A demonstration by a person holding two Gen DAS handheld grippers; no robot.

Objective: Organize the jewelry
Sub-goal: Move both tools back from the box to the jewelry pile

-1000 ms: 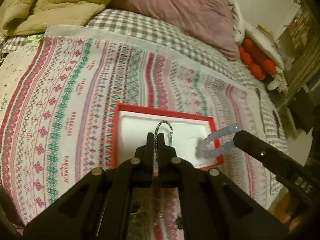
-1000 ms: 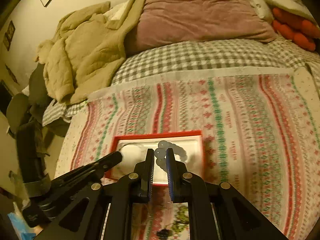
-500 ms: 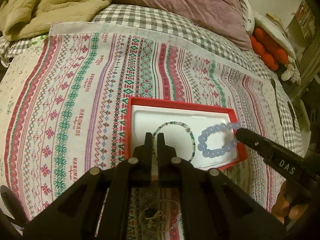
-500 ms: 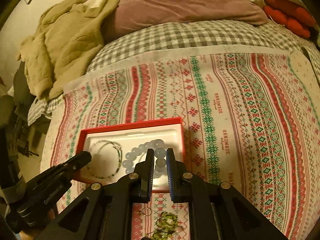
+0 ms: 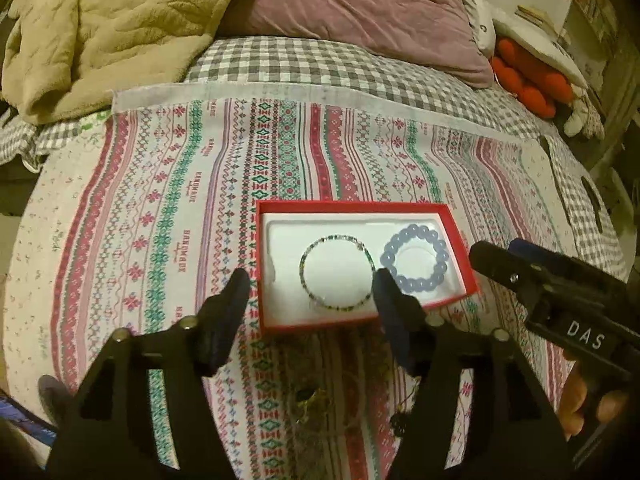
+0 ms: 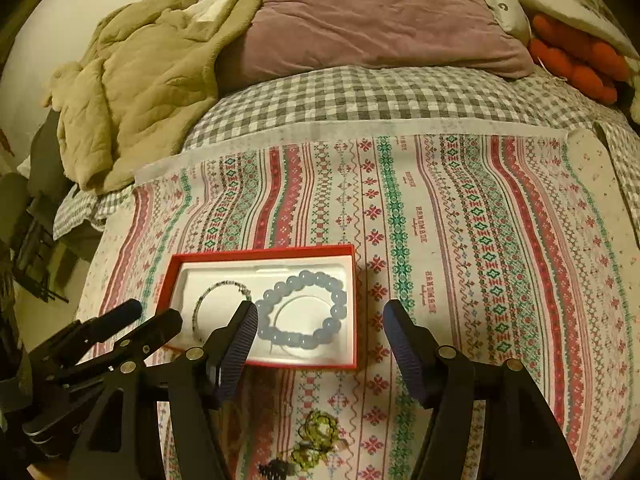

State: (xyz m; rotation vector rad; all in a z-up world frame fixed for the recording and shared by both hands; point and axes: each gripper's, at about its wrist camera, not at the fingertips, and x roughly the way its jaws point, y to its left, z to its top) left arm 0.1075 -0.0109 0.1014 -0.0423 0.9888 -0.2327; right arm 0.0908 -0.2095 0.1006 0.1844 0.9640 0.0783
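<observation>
Pale blue beaded bracelet (image 6: pixel 301 310) in red box (image 6: pixel 264 254), both grippers spread, empty.

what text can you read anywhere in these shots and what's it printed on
"DAS": white letters on the right gripper, seen from the left wrist view.
"HANDMADE": repeated along the stripes of the patterned cloth; smaller script below each is too small to read.
"C": single letter on the white pillow; the rest is hidden.
The red box shows no lettering.

Thin bracelet (image 5: pixel 338 272) and blue bead bracelet (image 5: pixel 416 258) flat in red box (image 5: pixel 360 206).
</observation>
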